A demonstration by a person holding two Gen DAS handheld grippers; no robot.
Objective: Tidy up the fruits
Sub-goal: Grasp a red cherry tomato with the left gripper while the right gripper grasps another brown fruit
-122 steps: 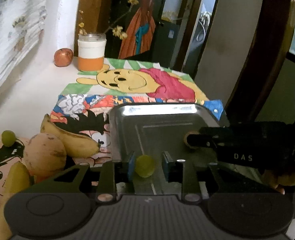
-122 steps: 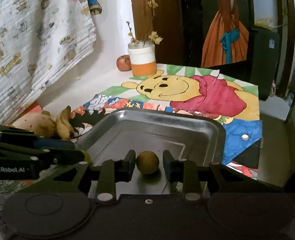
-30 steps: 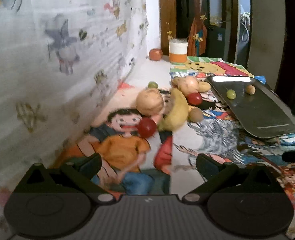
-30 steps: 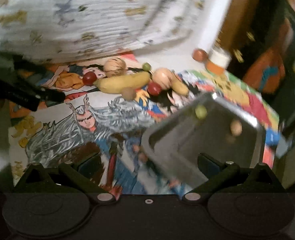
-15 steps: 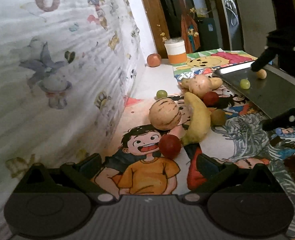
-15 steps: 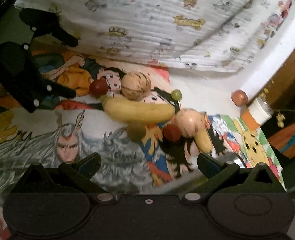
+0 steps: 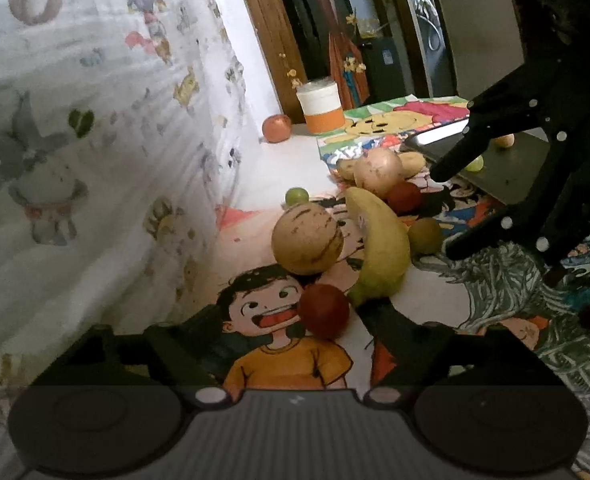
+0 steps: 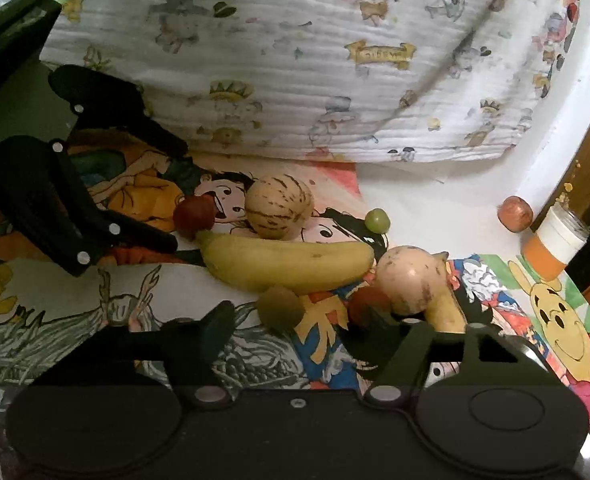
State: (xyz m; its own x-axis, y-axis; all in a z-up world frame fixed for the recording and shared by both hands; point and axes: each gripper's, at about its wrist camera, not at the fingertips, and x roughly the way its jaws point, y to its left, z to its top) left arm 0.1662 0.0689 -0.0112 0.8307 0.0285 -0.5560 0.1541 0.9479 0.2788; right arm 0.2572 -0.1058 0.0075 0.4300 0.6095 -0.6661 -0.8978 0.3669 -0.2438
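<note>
While both my claws have just been narrowing, my left gripper (image 7: 295, 320) now straddles the red fruit (image 7: 323, 311) unpinched; my right gripper (image 8: 295, 332) frames the small brown fruit (image 8: 279, 306), nothing clamped.

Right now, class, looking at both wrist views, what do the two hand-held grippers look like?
Left hand-held gripper: matte black, two tapering curved fingers dotted with small silver rivets. Right hand-held gripper: the same black build and rivets. Each camera's own body shows round dark discs and a ribbed centre.

yellow banana (image 8: 287, 266) lying flat, striped melon (image 8: 279, 211) touching it, red fruit (image 8: 194, 216) at its tip
</note>
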